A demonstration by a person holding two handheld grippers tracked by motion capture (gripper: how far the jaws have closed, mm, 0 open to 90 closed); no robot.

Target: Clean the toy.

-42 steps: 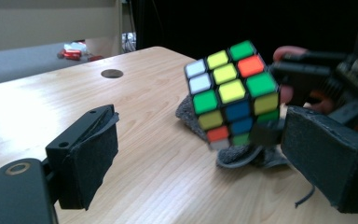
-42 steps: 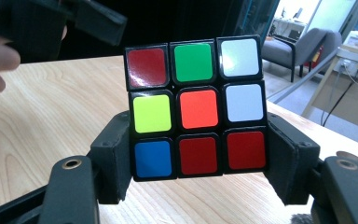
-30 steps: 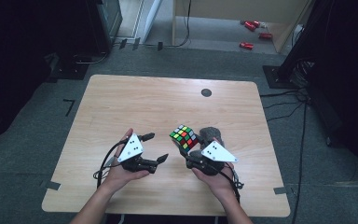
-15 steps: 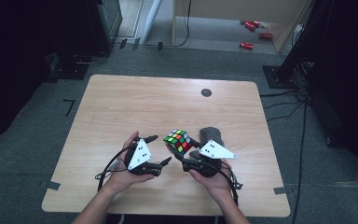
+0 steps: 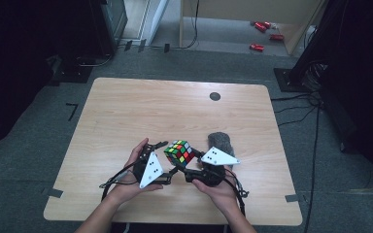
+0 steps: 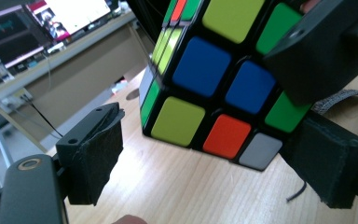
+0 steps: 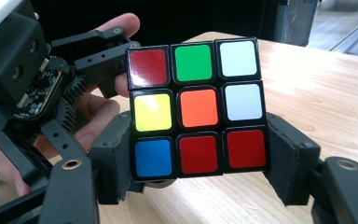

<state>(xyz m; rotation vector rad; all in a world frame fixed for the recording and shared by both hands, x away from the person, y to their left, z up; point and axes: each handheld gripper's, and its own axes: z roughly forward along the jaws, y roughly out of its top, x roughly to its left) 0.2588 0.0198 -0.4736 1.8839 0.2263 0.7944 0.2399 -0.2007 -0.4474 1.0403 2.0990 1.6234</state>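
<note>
Pale wooden tabletop (image 5: 126, 111): near its front edge the Rubik's cube (image 5: 179, 152) sits clamped in the right claw (image 7: 198, 179), lifted off the wood. Just left of it, the left claw (image 6: 214, 154), jaws apart, has just been closing around the cube's corner.

We saw a scrambled, black-framed plastic puzzle cube with coloured stickers (image 5: 179, 152) lifted clear of the wooden tabletop, tilted on a corner near the front edge. In the right gripper view, its facing side (image 7: 196, 108) showed an orange centre, with red, green and white tiles along the top.
</note>
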